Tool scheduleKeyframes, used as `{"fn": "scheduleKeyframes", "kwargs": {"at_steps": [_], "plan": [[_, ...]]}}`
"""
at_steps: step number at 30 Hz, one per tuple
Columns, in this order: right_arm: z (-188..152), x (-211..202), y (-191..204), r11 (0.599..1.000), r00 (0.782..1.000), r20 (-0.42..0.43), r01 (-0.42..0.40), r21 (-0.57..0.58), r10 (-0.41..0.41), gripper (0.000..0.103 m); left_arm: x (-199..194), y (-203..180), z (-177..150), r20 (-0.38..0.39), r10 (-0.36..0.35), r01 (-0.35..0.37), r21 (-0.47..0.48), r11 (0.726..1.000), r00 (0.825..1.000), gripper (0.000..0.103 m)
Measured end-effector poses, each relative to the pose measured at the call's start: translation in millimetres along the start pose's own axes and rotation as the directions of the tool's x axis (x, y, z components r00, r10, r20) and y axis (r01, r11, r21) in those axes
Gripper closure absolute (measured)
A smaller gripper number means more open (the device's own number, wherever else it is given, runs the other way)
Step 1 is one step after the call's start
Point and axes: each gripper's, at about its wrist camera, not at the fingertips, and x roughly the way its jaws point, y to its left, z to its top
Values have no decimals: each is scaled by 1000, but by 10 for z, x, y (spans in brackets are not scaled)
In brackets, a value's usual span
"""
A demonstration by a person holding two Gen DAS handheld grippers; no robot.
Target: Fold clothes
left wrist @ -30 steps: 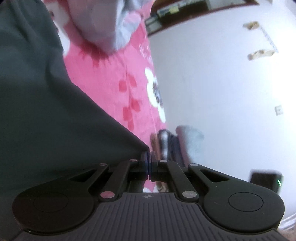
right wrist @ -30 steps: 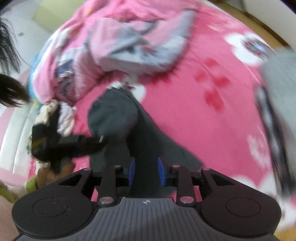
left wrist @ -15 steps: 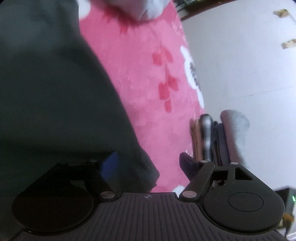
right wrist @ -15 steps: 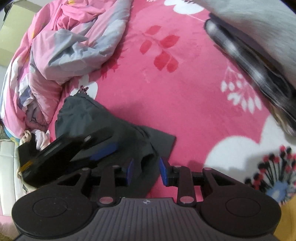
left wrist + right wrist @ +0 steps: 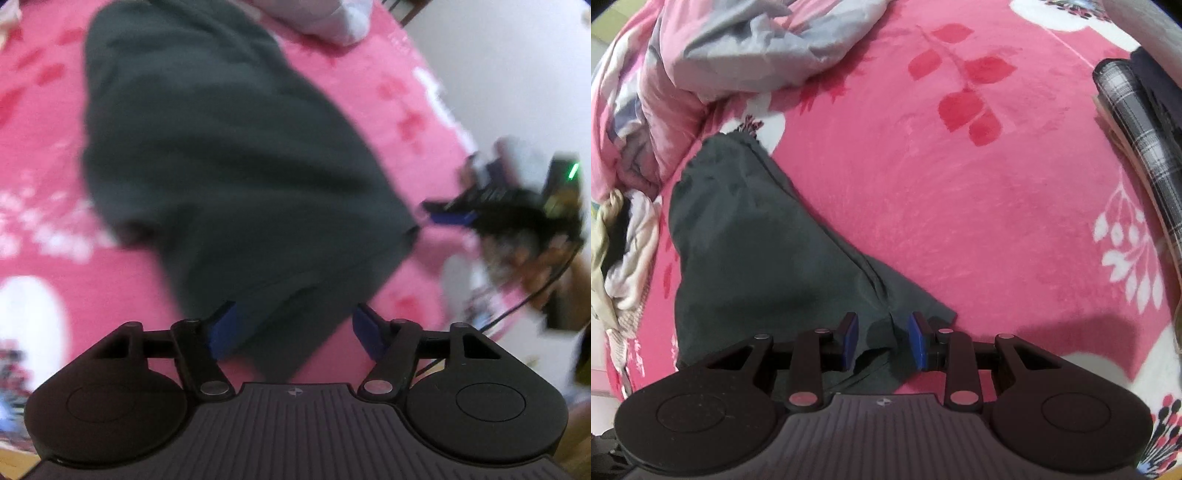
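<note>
A dark grey garment (image 5: 757, 240) lies flat on the pink flowered blanket (image 5: 960, 203), folded to a narrow wedge. In the blurred left wrist view the same garment (image 5: 221, 155) fills the middle. My left gripper (image 5: 295, 328) is open wide just above its near edge, holding nothing. My right gripper (image 5: 882, 339) is open, its blue pads on either side of the garment's near corner, not clamped. The right gripper also shows in the left wrist view (image 5: 461, 212) at the garment's right corner.
A crumpled pink and grey quilt (image 5: 738, 55) lies at the far left of the bed. A stack of folded clothes, with a plaid one (image 5: 1137, 147), sits at the right edge. Loose pale clothes (image 5: 620, 251) lie at the left. A white wall (image 5: 517, 55) is beyond the bed.
Both grippers have let go of the dark garment and opened. The garment has dropped flat onto the blanket. The left gripper has swung to look down on it.
</note>
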Motion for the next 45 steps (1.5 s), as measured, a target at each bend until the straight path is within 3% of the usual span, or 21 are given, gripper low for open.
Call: {"fn": "scheduleKeyframes", "kwargs": {"at_steps": [3, 6, 9, 16, 19, 21, 23, 24, 28, 31, 34, 39, 43, 44, 45], "plan": [[3, 38, 39, 1000, 1000, -14, 17, -26, -17, 71, -19, 67, -79, 12, 70, -70, 62, 996, 997, 46], [4, 56, 89, 998, 999, -21, 31, -50, -32, 71, 8, 28, -110, 28, 96, -99, 150, 984, 995, 47], [2, 64, 134, 996, 999, -27, 42, -73, -44, 71, 173, -47, -133, -10, 109, -105, 200, 974, 994, 49], [11, 8, 137, 996, 998, -7, 58, -69, -59, 71, 139, 120, -161, -28, 82, -80, 67, 995, 996, 50], [21, 51, 147, 995, 998, -19, 55, -83, -57, 71, 111, 306, -167, -47, 4, -7, -80, 997, 999, 49], [12, 87, 140, 994, 998, -45, 47, -94, -51, 71, 125, 519, -191, -46, -109, 94, -245, 965, 993, 47], [-13, 101, 121, 994, 997, -62, 46, -97, -52, 71, 140, 749, -246, -19, -185, 161, -406, 899, 983, 47], [-28, 102, 109, 994, 996, -65, 47, -95, -53, 71, 143, 814, -260, -7, -201, 178, -434, 883, 980, 47], [-13, 109, 72, 997, 998, -57, 30, -68, -34, 71, 152, 1013, -295, 36, -239, 226, -485, 845, 970, 46], [40, 124, 55, 999, 999, -42, 5, -40, -7, 71, 251, 1062, -286, 43, -257, 245, -488, 838, 965, 46], [64, 208, 78, 998, 996, -86, 8, -59, -13, 73, 320, 1089, -281, 55, -276, 266, -504, 822, 959, 50], [64, 209, 146, 993, 995, -95, 31, -115, -42, 74, 325, 1038, -273, 67, -280, 276, -485, 830, 958, 55], [70, 271, 139, 993, 993, -109, 35, -112, -47, 74, 353, 1018, -268, 77, -278, 278, -497, 822, 958, 67], [66, 273, 165, 992, 993, -110, 30, -126, -44, 77, 352, 999, -265, 79, -277, 279, -496, 822, 957, 74], [61, 275, 190, 990, 993, -111, 26, -140, -42, 88, 352, 978, -261, 80, -277, 280, -493, 824, 957, 77]]}}
